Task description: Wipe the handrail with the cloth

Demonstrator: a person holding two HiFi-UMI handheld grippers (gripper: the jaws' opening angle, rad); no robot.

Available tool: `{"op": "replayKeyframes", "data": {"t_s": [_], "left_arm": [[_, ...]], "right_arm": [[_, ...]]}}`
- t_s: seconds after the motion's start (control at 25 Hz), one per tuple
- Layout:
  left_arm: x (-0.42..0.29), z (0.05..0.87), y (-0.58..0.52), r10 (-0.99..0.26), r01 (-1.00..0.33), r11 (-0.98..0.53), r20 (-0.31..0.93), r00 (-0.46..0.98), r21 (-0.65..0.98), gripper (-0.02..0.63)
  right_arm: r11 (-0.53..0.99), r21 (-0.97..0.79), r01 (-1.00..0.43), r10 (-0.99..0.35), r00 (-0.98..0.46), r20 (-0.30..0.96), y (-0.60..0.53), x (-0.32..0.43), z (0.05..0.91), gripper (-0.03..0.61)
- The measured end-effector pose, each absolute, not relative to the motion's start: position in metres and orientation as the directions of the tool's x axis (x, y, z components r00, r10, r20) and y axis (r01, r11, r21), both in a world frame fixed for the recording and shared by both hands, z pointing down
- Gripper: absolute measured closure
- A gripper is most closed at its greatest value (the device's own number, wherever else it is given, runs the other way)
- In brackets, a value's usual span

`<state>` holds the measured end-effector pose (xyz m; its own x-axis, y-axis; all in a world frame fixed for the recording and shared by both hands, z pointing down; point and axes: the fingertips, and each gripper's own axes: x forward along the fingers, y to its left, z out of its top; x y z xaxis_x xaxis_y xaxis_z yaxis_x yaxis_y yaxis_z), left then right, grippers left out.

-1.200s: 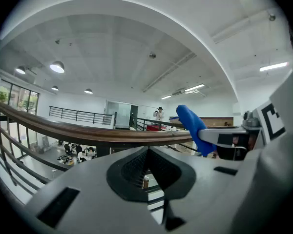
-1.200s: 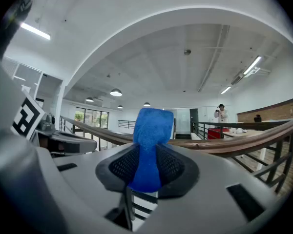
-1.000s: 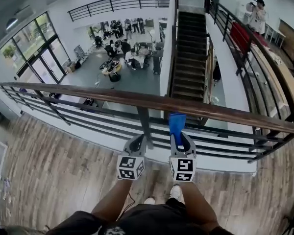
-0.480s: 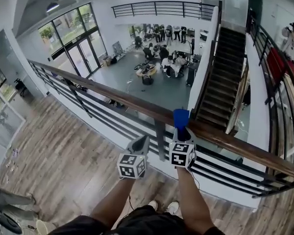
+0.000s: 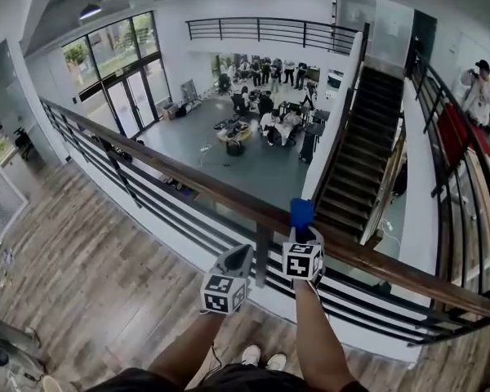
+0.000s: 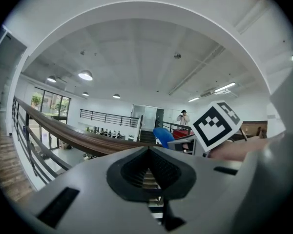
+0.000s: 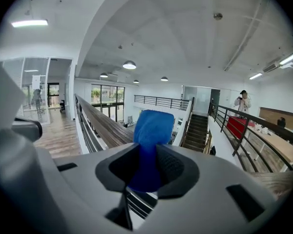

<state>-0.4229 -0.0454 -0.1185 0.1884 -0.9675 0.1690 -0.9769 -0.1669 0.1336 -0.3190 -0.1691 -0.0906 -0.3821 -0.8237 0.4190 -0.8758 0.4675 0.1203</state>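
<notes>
Between the jaws of my right hand-held gripper point(image 7: 147, 169) stands the blue folded cloth point(image 7: 151, 140), pinched firmly near its lower end with its free end sticking up past the pads. From the head view the cloth point(image 5: 301, 213) sits right at the brown wooden handrail point(image 5: 171, 168), just over the rail's top edge. I cannot tell whether it is touching the wood yet.

My left hand-held gripper point(image 5: 237, 258) hangs just beside the right one point(image 5: 302, 233), on my side of the rail. Its jaws are drawn together to a sliver and have nothing in them.

The rail runs away to my left above dark metal bars, with an open hall far below.

To wipe well, I judge I should tip the free end down so a broad face of cloth lies flat on the rail's top. Then I should press lightly and draw it steadily along the grain, keeping a tight grip so the cloth cannot slip over the drop.
</notes>
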Motion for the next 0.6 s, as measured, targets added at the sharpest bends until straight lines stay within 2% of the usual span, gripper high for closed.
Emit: {"op": "replayKeyframes", "data": {"t_s": [0.28,0.6], "left_arm": [[-0.434,-0.107,-0.07,-0.957,-0.959,-0.22,0.152,0.248,0.178,0.611],[-0.412,-0.098,-0.082,-0.935,-0.942,-0.29,0.161,0.316,0.168,0.611]], "right_arm": [[0.443,0.098,-0.891,-0.824,-0.361,0.437,-0.181,-0.328,-0.092,0.471],[0.368,0.091,-0.925,-0.835,-0.286,0.471,-0.18,-0.278,-0.084,0.471]]}}
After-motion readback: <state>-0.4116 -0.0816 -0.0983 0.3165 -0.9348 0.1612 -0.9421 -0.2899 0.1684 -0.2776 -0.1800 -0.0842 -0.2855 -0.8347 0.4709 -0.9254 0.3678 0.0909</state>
